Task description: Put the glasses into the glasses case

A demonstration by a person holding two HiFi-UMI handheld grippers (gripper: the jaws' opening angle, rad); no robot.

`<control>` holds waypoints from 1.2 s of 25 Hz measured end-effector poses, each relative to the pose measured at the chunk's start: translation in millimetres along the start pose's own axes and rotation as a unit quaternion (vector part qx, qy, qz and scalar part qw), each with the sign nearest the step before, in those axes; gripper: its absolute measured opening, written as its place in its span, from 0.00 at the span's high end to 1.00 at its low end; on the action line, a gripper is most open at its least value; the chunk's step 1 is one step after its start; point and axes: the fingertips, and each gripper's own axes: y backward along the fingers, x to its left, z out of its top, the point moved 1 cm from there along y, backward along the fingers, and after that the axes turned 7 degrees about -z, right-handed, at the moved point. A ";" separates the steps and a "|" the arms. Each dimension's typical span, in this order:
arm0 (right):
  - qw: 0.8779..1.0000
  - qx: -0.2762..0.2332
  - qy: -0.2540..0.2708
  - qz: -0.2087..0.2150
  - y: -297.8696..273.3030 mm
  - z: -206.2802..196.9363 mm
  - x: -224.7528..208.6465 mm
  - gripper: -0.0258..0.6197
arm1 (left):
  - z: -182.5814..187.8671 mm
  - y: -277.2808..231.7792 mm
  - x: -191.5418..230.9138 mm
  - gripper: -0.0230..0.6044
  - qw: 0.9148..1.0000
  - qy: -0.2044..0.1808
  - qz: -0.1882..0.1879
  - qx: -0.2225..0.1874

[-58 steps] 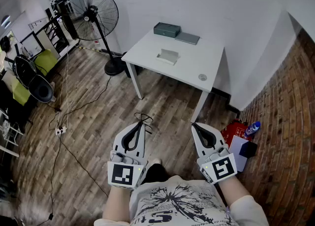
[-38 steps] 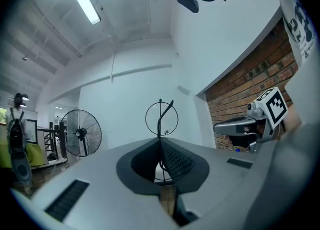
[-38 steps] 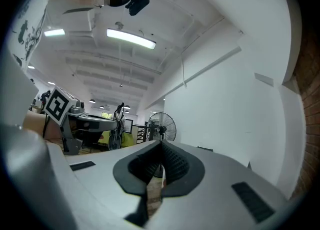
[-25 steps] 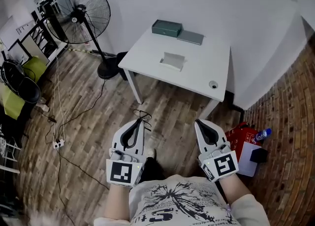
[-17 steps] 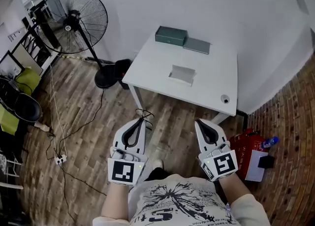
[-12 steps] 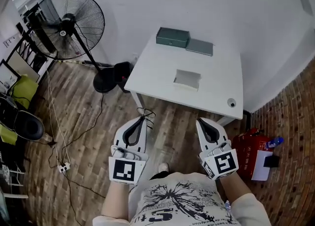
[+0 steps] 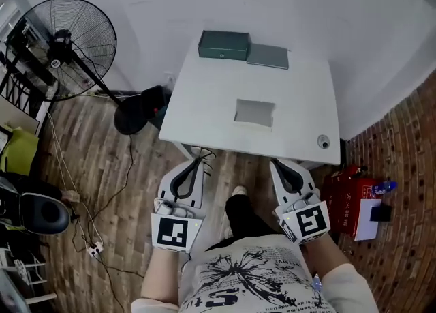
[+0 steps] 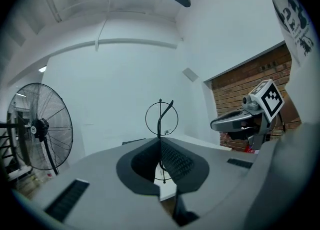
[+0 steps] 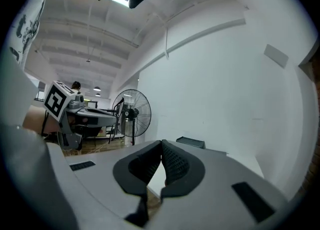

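Thin wire-rimmed glasses (image 7: 199, 154) stick out past the tip of my left gripper (image 7: 197, 162), which is shut on them; in the left gripper view one round rim (image 8: 161, 119) stands upright above the closed pads. My right gripper (image 7: 276, 164) is shut with nothing in it, its pads meeting in the right gripper view (image 9: 161, 144). Both tips are at the near edge of the white table (image 7: 204, 114). The dark green glasses case (image 7: 223, 44) lies closed at the table's far edge, and shows small in the right gripper view (image 9: 190, 142).
A flat grey piece (image 7: 268, 56) lies beside the case, a grey rectangle (image 7: 255, 112) at mid-table, a small round object (image 7: 323, 142) near the right corner. A standing fan (image 7: 65, 46) is at the left, a red box (image 7: 349, 199) on the floor at right.
Both grippers have travelled forward across the floor with the person; the table, once well ahead, now lies right at their tips. The left gripper has kept the glasses throughout.
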 end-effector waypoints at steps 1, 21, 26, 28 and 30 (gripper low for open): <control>1.000 0.002 0.001 -0.003 -9.2 -3.3 -6.9 0.94 | -2.8 -13.4 3.9 0.94 1.000 -0.005 -0.008 0.002; 0.992 0.030 -0.046 -0.110 -146.1 -56.3 -164.7 0.94 | -88.1 -277.7 30.3 0.94 0.965 -0.074 -0.214 0.135; 0.990 0.046 -0.052 -0.123 -157.4 -72.3 -179.2 0.94 | -127.3 -308.6 18.2 0.94 0.942 -0.092 -0.270 0.177; 0.990 0.050 -0.049 -0.124 -161.4 -76.0 -182.8 0.94 | -140.3 -319.6 10.4 0.94 0.926 -0.115 -0.300 0.197; 0.989 0.054 -0.051 -0.128 -164.8 -80.1 -186.6 0.94 | -154.2 -328.8 3.3 0.94 0.907 -0.147 -0.327 0.221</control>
